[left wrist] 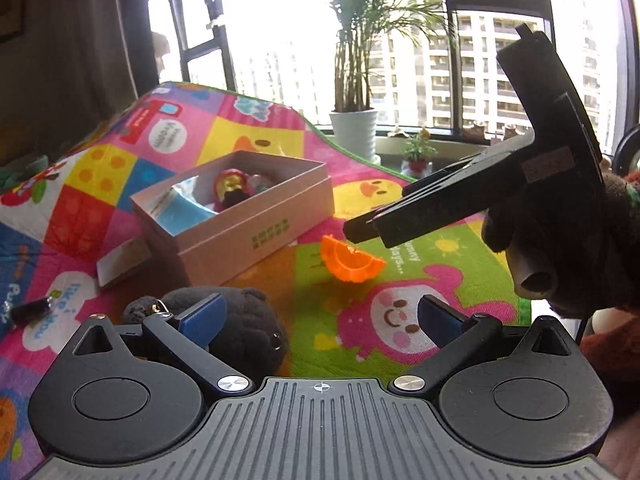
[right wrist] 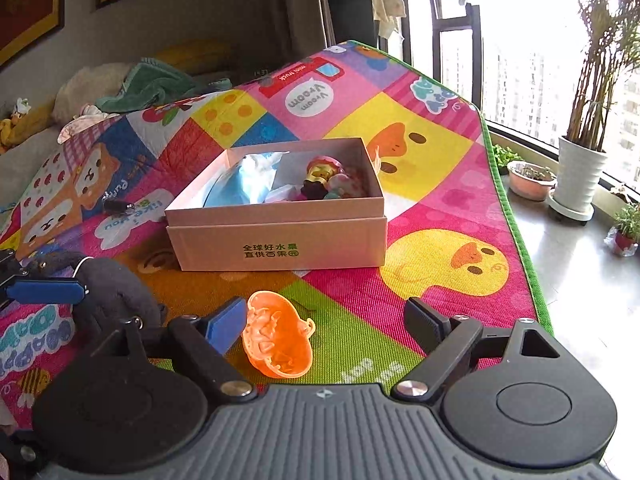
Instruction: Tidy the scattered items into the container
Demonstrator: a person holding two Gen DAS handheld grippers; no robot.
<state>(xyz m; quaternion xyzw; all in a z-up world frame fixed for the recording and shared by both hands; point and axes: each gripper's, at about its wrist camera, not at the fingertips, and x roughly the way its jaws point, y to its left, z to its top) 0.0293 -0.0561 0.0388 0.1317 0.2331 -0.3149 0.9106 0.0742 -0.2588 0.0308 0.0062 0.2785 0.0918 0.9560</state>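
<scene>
An orange, shell-like plastic toy (left wrist: 352,260) (right wrist: 276,340) lies on the colourful play mat (right wrist: 440,208). It sits between the fingers of my right gripper (right wrist: 324,322), close to the left blue pad (right wrist: 226,322), and neither pad presses it. My left gripper (left wrist: 320,320) is open, and a dark plush toy (left wrist: 240,320) (right wrist: 116,292) lies on the mat at its left finger. The pale cardboard box (left wrist: 240,236) (right wrist: 280,248) stands beyond, holding a red-and-gold figure (right wrist: 320,174) and a blue foil item (right wrist: 236,188). In the left wrist view, my right gripper (left wrist: 376,216) hangs over the orange toy.
A small dark tassel charm (left wrist: 32,310) (right wrist: 116,206) lies on the mat left of the box. The mat's green edge (right wrist: 516,208) runs along the right, with potted plants (right wrist: 580,176) on the floor by the window. A green towel (right wrist: 160,84) and cushions lie at the far left.
</scene>
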